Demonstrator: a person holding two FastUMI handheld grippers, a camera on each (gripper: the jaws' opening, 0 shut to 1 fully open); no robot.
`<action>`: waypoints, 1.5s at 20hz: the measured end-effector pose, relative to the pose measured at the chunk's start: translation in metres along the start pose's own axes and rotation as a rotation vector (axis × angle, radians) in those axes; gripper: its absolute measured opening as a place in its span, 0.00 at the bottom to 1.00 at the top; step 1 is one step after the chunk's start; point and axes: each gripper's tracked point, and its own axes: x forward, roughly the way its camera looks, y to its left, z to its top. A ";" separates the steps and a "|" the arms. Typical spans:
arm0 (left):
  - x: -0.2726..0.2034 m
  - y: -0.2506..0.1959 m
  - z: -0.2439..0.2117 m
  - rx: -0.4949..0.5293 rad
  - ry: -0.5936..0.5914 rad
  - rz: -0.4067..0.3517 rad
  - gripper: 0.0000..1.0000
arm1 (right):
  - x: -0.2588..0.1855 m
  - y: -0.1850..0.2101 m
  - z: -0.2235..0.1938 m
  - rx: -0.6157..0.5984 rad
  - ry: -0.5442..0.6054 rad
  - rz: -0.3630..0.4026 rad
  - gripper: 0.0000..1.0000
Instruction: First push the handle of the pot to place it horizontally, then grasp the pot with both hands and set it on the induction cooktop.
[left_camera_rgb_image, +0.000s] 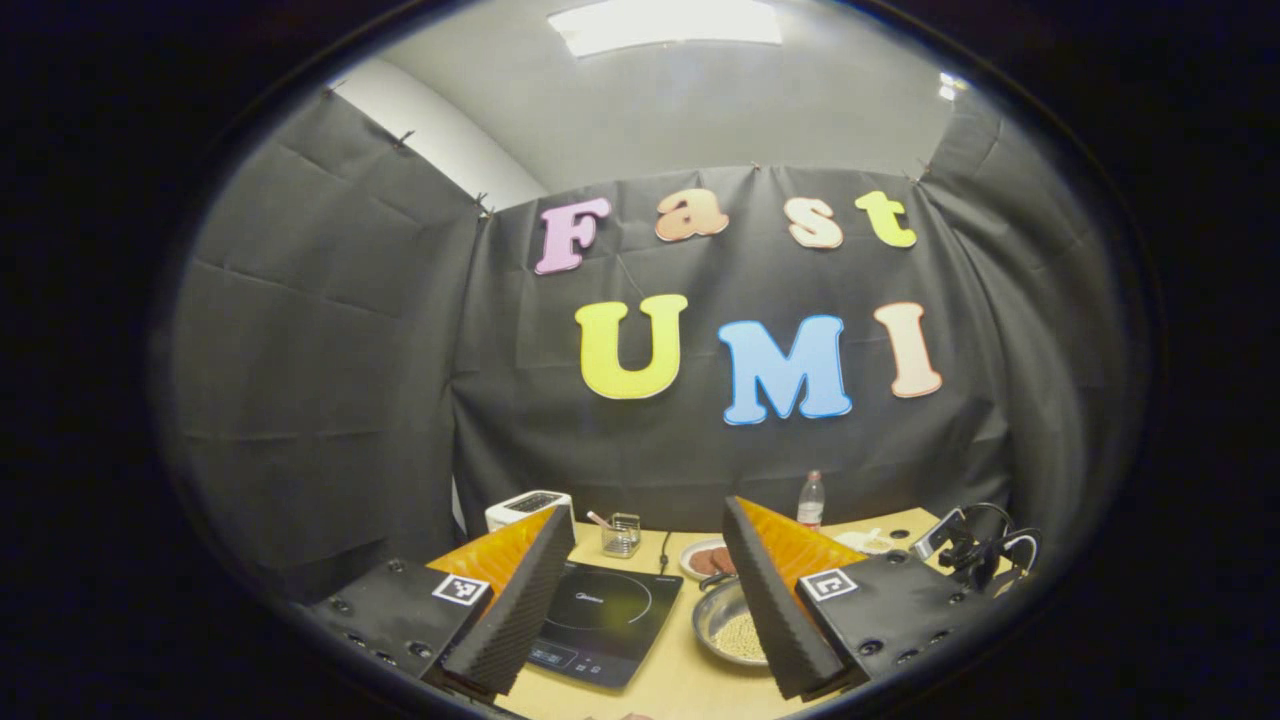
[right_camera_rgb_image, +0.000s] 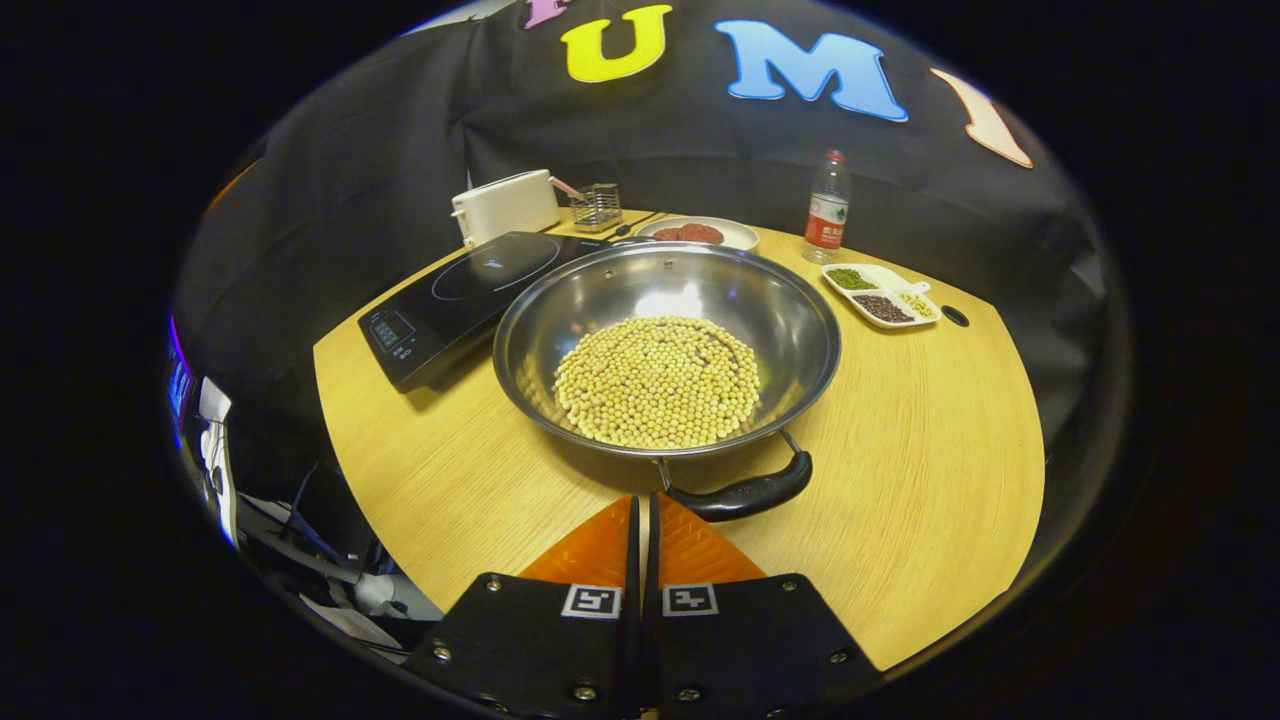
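Inside the booth, black cloth walls (left_camera_rgb_image: 330, 330) hang on three sides beneath a pale ceiling (left_camera_rgb_image: 700, 110) with a lit panel (left_camera_rgb_image: 665, 25). A light wooden table (right_camera_rgb_image: 900, 430) with a curved front edge fills the floor of the right gripper view, its grain running across. On it the steel pot (right_camera_rgb_image: 667, 345) sits near the middle, holding a bed of pale round beans (right_camera_rgb_image: 657, 380), with its dark handle (right_camera_rgb_image: 745, 495) at the near rim, angled slightly to the right. The black induction cooktop (right_camera_rgb_image: 460, 295) lies just beside the pot on its left, apart from it or barely so. Behind stand a white toaster (right_camera_rgb_image: 505, 205), a small wire holder (right_camera_rgb_image: 597, 207), a plate (right_camera_rgb_image: 700, 232) with reddish pieces, a plastic bottle (right_camera_rgb_image: 827, 207) and a divided white dish (right_camera_rgb_image: 880, 293) of mixed beans. The right gripper (right_camera_rgb_image: 645, 520) has its fingers pressed together, empty, its tips close to the handle. The left gripper (left_camera_rgb_image: 650, 570), seen in the left gripper view, is held high with its fingers spread wide, gripping nothing, framing the cooktop and pot below.
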 end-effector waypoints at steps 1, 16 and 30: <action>0.008 -0.002 0.000 0.004 -0.001 -0.013 1.00 | 0.001 -0.002 0.002 0.019 -0.005 -0.004 0.01; 0.127 -0.006 -0.060 -0.026 0.082 -0.158 0.94 | 0.023 -0.076 0.031 0.164 -0.026 -0.241 0.01; 0.182 -0.015 -0.135 -0.016 0.202 -0.250 0.98 | 0.034 -0.128 0.056 0.175 -0.041 -0.411 0.01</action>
